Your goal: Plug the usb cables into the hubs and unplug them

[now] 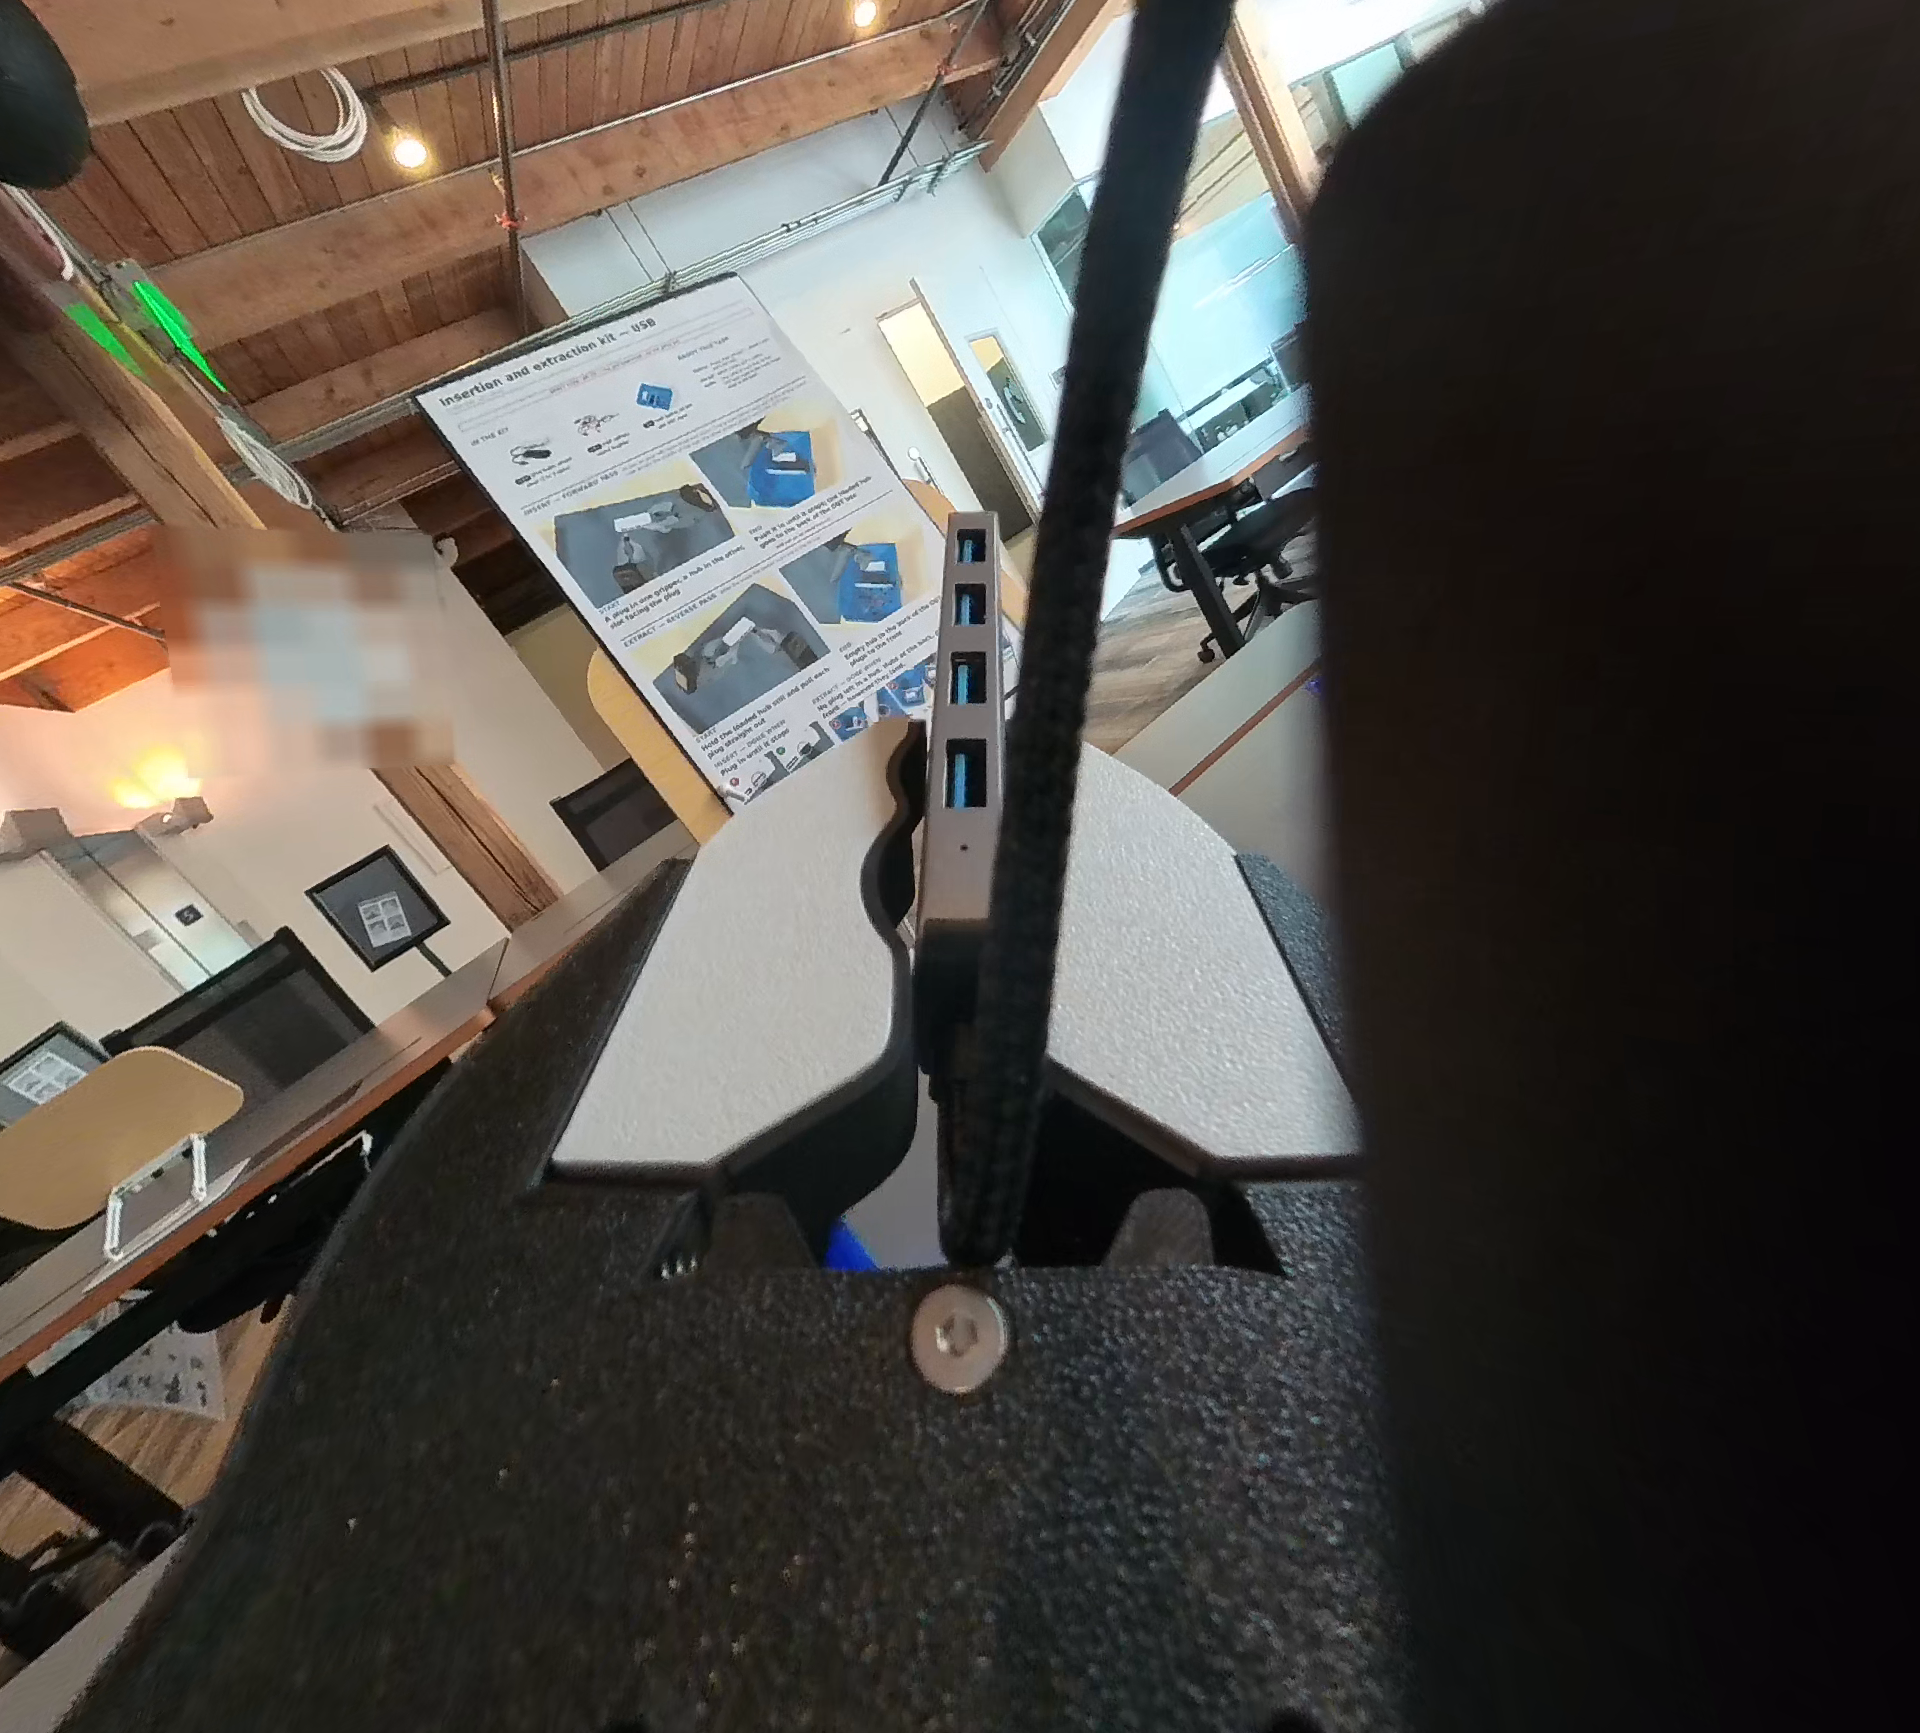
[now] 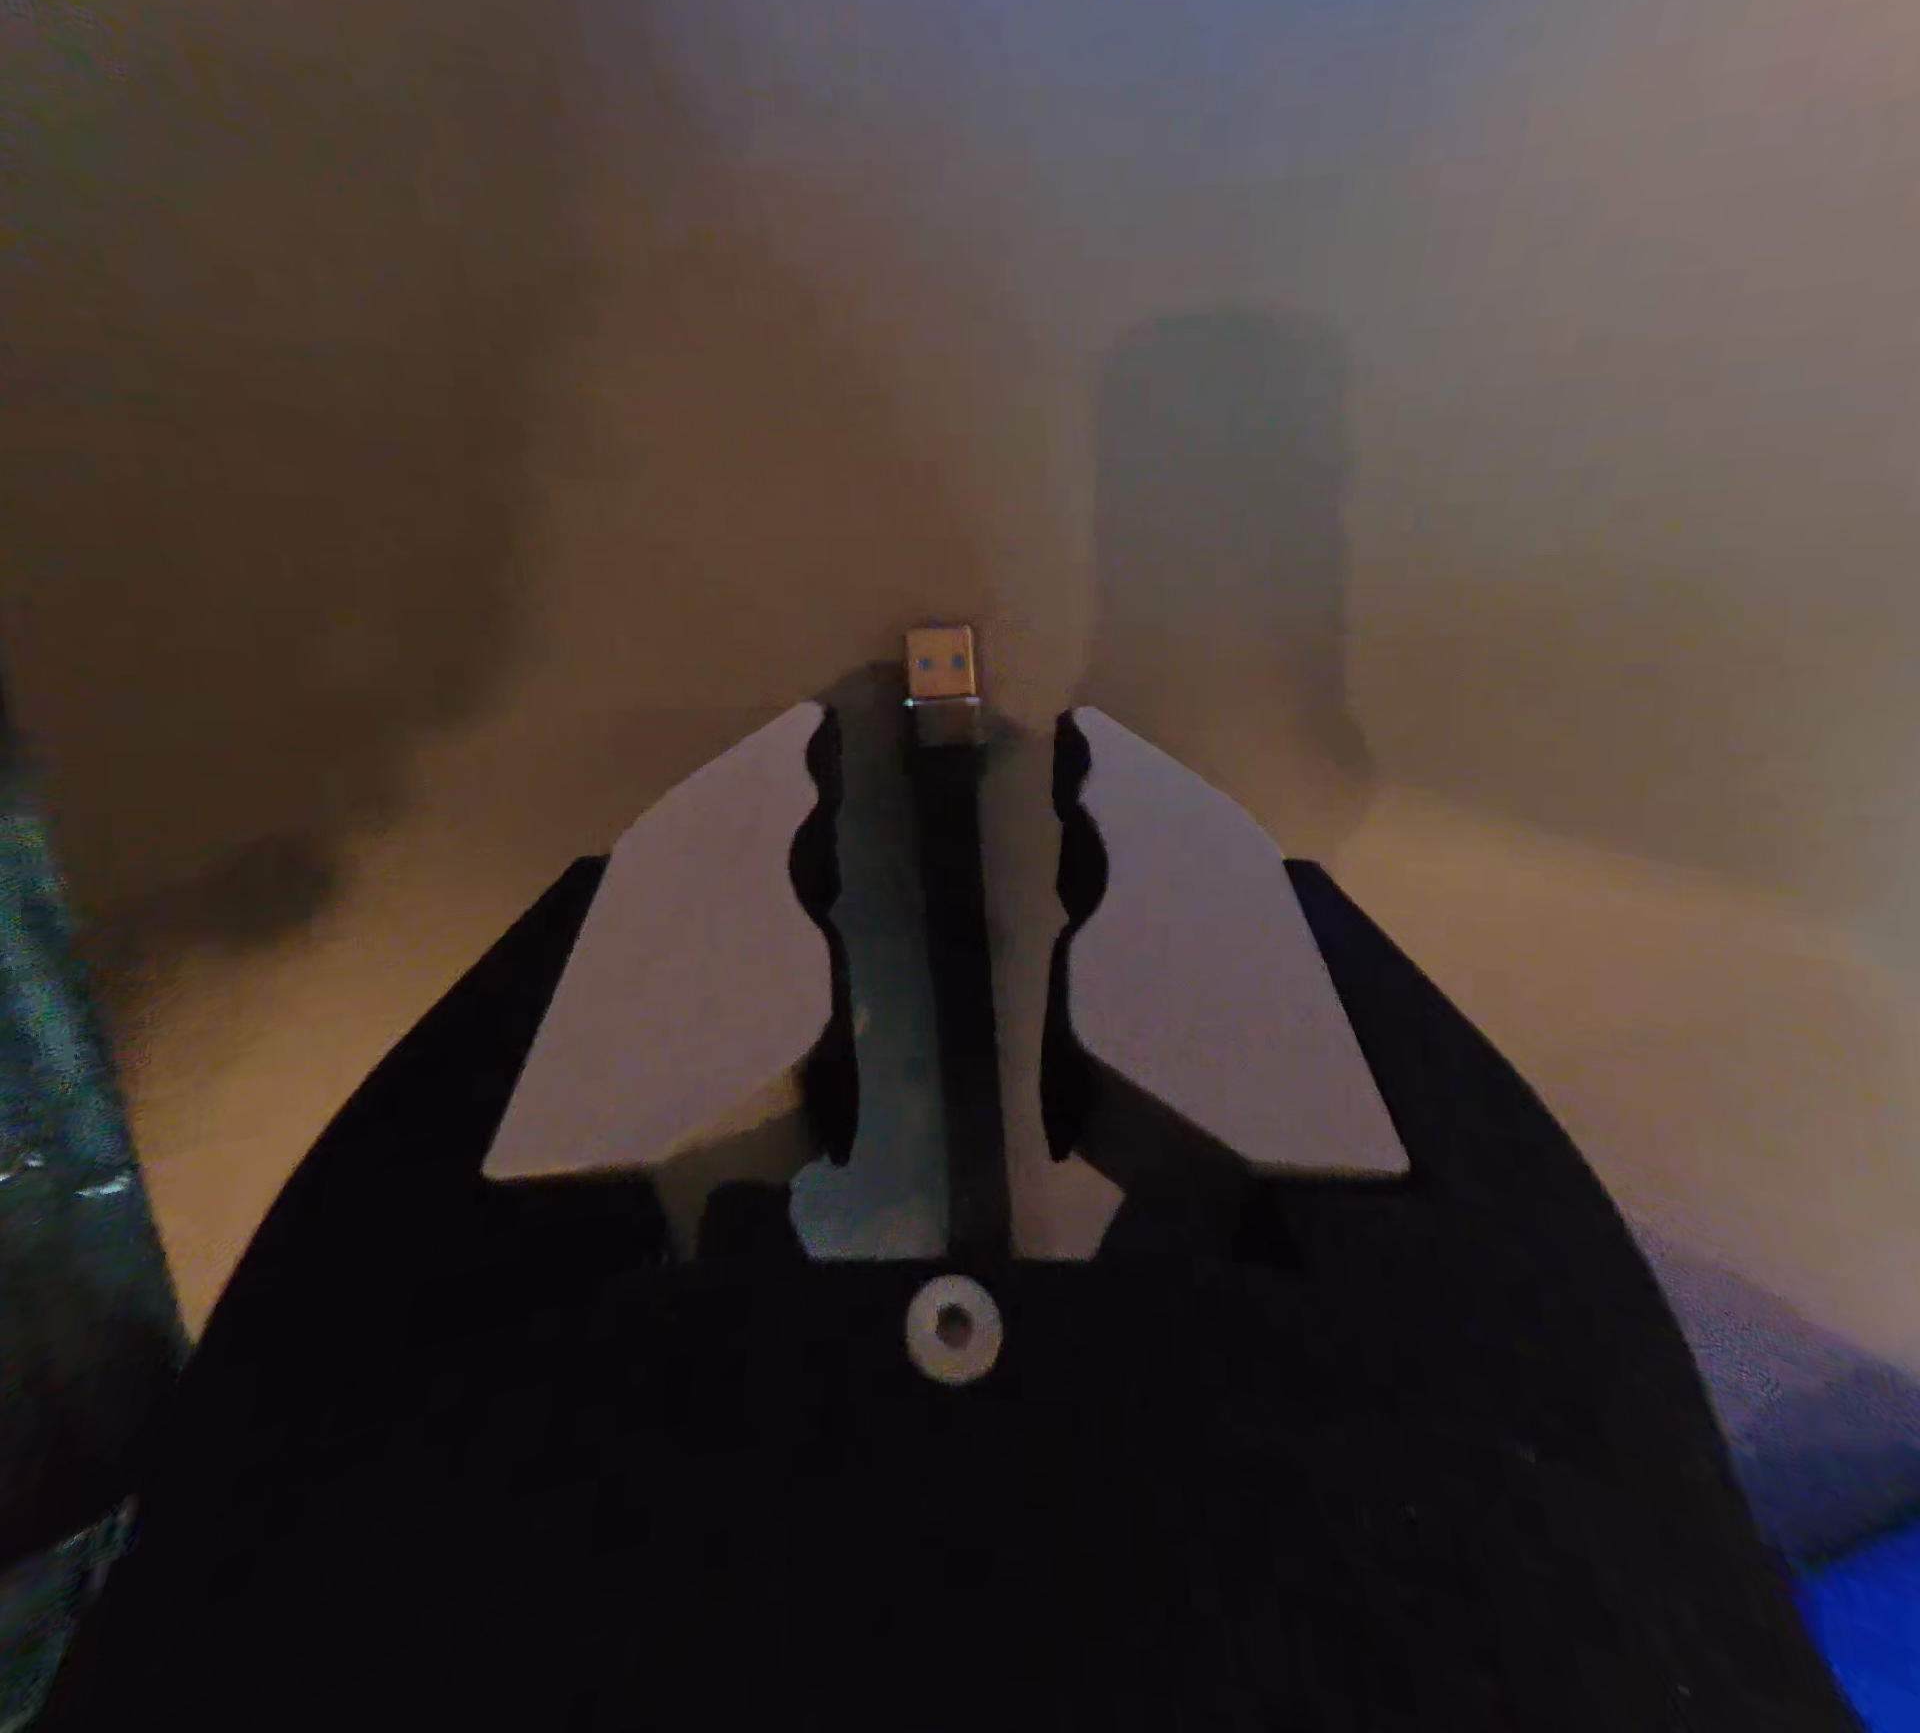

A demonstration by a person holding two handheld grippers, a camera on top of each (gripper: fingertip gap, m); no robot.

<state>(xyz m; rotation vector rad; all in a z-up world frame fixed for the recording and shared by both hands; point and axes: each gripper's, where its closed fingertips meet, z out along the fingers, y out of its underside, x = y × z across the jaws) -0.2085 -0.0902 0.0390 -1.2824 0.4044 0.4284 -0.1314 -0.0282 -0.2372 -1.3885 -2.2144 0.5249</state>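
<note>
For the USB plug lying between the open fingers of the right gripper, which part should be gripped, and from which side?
Grip the dark housing just behind the metal tip of the USB plug, not the tip itself, which must stay free to enter a port. The right gripper is open and already straddles it, with the cable running back between the fingers. Probably close from both sides.

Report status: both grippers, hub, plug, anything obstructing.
Left gripper shut on grey metal four-port USB hub, ports empty. Right gripper open, metal USB plug lying between fingers, ungripped. Black braided cable crosses left view.
</note>
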